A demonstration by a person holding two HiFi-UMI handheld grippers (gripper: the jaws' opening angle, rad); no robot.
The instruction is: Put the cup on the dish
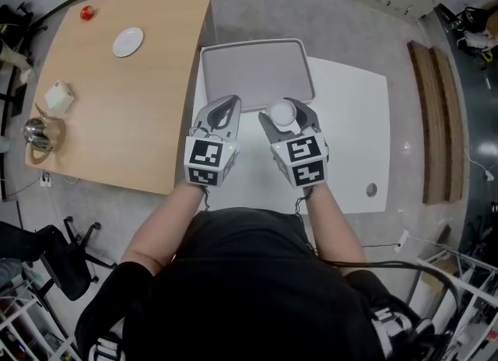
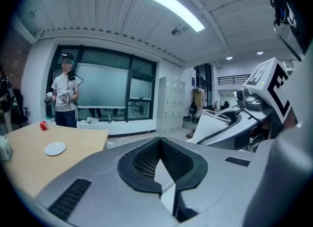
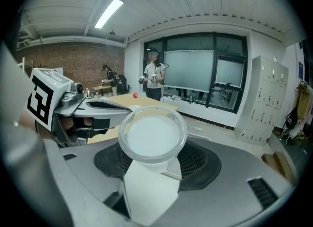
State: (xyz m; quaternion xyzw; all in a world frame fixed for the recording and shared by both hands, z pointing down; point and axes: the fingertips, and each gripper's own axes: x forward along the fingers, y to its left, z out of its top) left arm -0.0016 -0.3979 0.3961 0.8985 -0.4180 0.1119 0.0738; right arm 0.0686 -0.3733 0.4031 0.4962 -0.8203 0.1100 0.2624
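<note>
Clamping the translucent white cup (image 3: 152, 137) between its jaws, the right gripper (image 1: 286, 117) hangs at the centre of the head view, by the grey tray's (image 1: 257, 79) lower edge. The left gripper (image 1: 223, 112) beside it has its jaws together on nothing. The white dish (image 1: 128, 41) lies at upper left on the wooden table (image 1: 117, 126), well apart. On that long reach the cup could tilt, slip, or land off the small dish.

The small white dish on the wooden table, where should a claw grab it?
Probably pinch the rim of the small round white dish, one jaw above, one below, from its near edge: it lies flat and shallow. The left claw is free; the right claw holds the white plastic cup.
</note>
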